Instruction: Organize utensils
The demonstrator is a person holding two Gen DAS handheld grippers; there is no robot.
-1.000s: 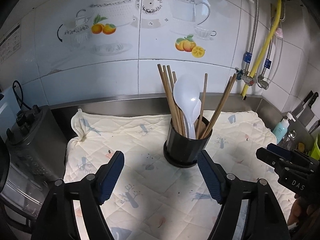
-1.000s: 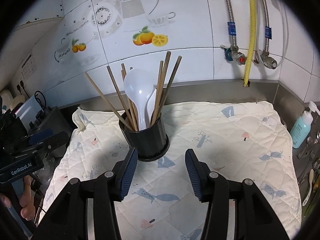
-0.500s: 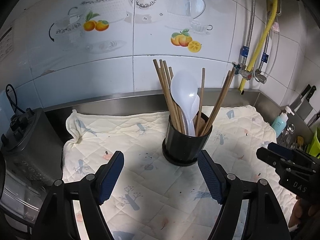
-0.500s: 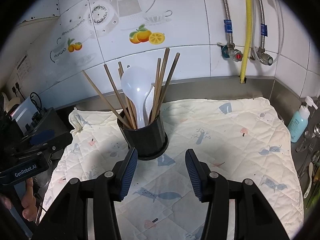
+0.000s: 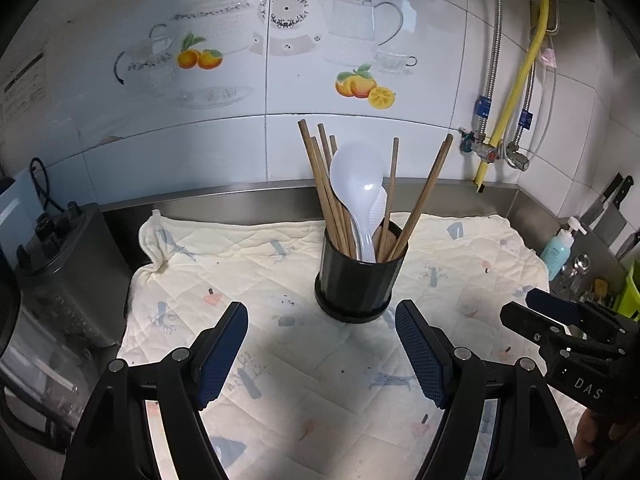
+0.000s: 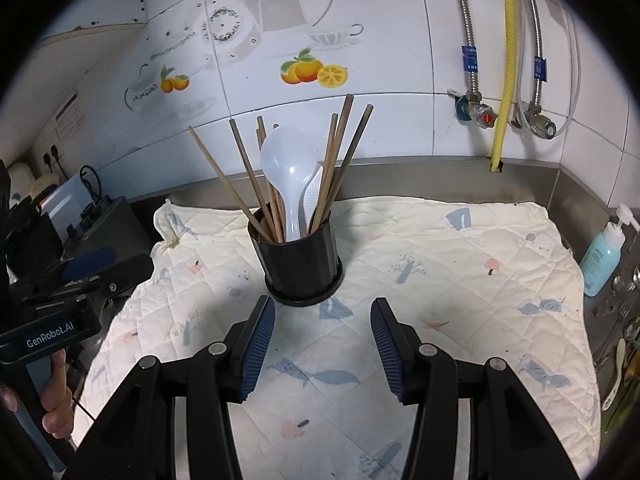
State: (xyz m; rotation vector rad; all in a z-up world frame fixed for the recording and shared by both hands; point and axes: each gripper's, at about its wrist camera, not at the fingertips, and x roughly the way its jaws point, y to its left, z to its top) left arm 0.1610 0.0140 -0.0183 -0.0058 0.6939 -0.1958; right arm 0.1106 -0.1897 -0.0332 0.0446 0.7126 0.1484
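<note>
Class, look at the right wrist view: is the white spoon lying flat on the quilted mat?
No, the white spoon stands upright in the black holder.

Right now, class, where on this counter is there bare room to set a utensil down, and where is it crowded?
Free: the quilted cloth right of the black holder, up to the soap bottle, and the patch before both open grippers. Crowded: the holder itself, full of chopsticks and a white spoon.

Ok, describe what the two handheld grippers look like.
Both are matte black plastic with silver pivot screws and two fingers faced with ribbed dark-blue pads. The left gripper carries white "GenRobot.AI" lettering on its body in the right wrist view; the right gripper shows "DAS" in the left wrist view. No sleeves are visible.
</note>
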